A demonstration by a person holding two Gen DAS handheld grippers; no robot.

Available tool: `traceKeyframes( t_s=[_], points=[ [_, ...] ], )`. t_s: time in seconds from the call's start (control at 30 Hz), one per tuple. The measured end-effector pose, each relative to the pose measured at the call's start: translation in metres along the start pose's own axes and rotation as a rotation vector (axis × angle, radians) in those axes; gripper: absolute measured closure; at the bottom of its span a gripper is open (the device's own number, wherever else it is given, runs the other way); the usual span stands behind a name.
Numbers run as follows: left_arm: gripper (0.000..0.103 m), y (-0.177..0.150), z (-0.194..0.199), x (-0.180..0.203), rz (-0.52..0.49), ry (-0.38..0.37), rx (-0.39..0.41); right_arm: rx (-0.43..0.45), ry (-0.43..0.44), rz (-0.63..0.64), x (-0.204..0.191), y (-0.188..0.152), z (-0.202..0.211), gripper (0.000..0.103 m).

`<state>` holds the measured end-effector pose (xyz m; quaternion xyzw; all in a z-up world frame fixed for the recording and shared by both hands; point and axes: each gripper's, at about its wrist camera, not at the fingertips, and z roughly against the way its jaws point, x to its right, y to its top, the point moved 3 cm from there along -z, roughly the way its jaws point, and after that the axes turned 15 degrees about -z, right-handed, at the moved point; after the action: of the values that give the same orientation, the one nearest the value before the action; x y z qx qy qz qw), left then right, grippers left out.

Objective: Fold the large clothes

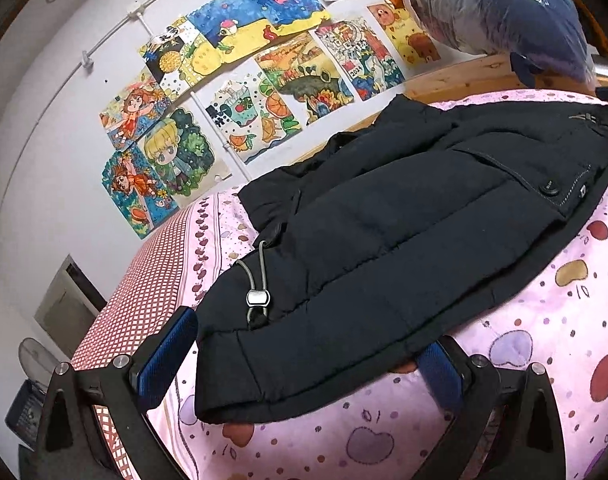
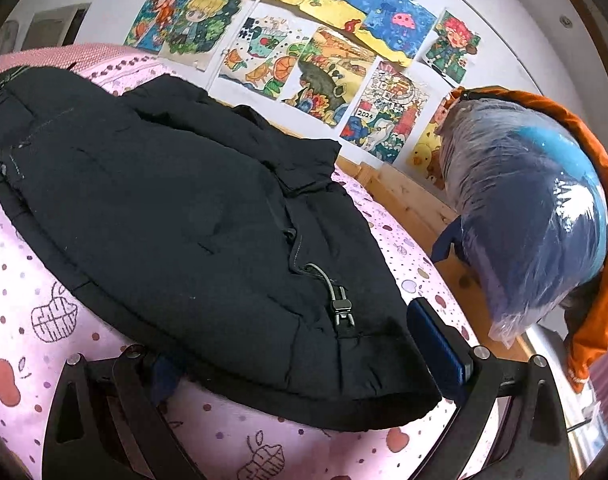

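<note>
- Clear plastic bag (image 2: 531, 216) holds blue bedding, on the wooden headboard ledge (image 2: 407, 196);
- black padded jacket (image 1: 383, 240) lies flat on the pink bed (image 1: 543, 340);
- left claw (image 1: 304, 372) and right claw (image 2: 304, 360) both gape wide, the jacket's hem between their fingers, unpinched.

bed sheet (image 1: 543, 320): pink, spotted, fruit prints | drawings (image 1: 240, 80): many coloured sheets stuck on white wall | plastic-wrapped bundle (image 2: 535, 216): blue and navy, beside wooden bed frame (image 2: 407, 196) | orange garment (image 2: 595, 280): draped behind bundle

Bright, soft light; maybe slight blur
</note>
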<state>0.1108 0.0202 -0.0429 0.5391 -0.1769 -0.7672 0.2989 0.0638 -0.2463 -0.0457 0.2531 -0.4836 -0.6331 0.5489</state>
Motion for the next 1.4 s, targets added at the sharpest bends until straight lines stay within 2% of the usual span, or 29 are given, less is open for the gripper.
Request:
traceKeyframes(
  t_s=[0.03, 0.1, 0.17, 0.2, 0.23, 0.27, 0.3, 0.37, 0.4, 0.43, 0.47, 0.6, 0.87, 1.0, 1.2, 1.4],
  points=[
    [0.0, 0.0, 0.0, -0.001, 0.005, 0.001, 0.005, 0.003, -0.002, -0.012, 0.001, 0.0, 0.001, 0.007],
    [0.005, 0.001, 0.002, -0.002, 0.007, 0.007, 0.017, 0.013, 0.005, -0.021, 0.004, 0.0, 0.004, 0.021],
    [0.019, 0.003, 0.003, -0.002, -0.009, 0.014, 0.029, 0.011, 0.032, -0.013, 0.001, 0.001, 0.006, 0.048],
    [0.022, 0.005, 0.004, -0.002, -0.024, 0.02, 0.031, 0.014, 0.041, -0.009, 0.001, 0.001, 0.005, 0.055],
    [0.03, 0.006, 0.005, -0.001, -0.032, 0.022, 0.03, 0.022, 0.058, 0.004, -0.003, 0.002, 0.008, 0.068],
    [0.04, 0.008, 0.004, -0.002, -0.038, 0.026, 0.025, 0.027, 0.064, 0.015, -0.006, 0.003, 0.007, 0.076],
    [0.043, 0.008, 0.004, -0.003, -0.042, 0.017, 0.021, 0.038, 0.057, 0.034, -0.01, 0.005, 0.009, 0.077],
    [0.063, 0.01, 0.001, -0.004, -0.047, -0.017, 0.012, 0.053, 0.062, 0.019, -0.011, 0.008, 0.013, 0.082],
    [0.066, 0.01, 0.002, -0.004, -0.045, -0.025, 0.011, 0.052, 0.073, -0.004, -0.009, 0.011, 0.015, 0.082],
    [0.08, 0.012, 0.004, -0.005, -0.041, -0.039, 0.023, 0.049, 0.086, -0.028, -0.008, 0.014, 0.016, 0.084],
    [0.088, 0.014, 0.007, -0.005, -0.04, -0.055, 0.039, 0.046, 0.101, -0.05, -0.006, 0.016, 0.017, 0.087],
    [0.094, 0.024, 0.022, -0.012, -0.039, -0.028, 0.091, 0.075, 0.117, -0.093, -0.001, 0.025, 0.024, 0.093],
    [0.095, 0.025, 0.048, -0.048, 0.073, -0.067, 0.13, 0.176, 0.136, -0.17, 0.008, 0.045, 0.053, 0.095],
    [0.096, 0.024, 0.076, -0.069, 0.108, -0.072, 0.173, 0.233, 0.143, -0.171, 0.012, 0.054, 0.084, 0.096],
    [0.096, 0.025, 0.131, -0.09, 0.115, -0.027, 0.259, 0.332, 0.142, -0.178, 0.025, 0.074, 0.145, 0.096],
    [0.096, 0.029, 0.151, -0.104, 0.107, -0.021, 0.302, 0.384, 0.136, -0.201, 0.034, 0.093, 0.189, 0.096]
  ],
)
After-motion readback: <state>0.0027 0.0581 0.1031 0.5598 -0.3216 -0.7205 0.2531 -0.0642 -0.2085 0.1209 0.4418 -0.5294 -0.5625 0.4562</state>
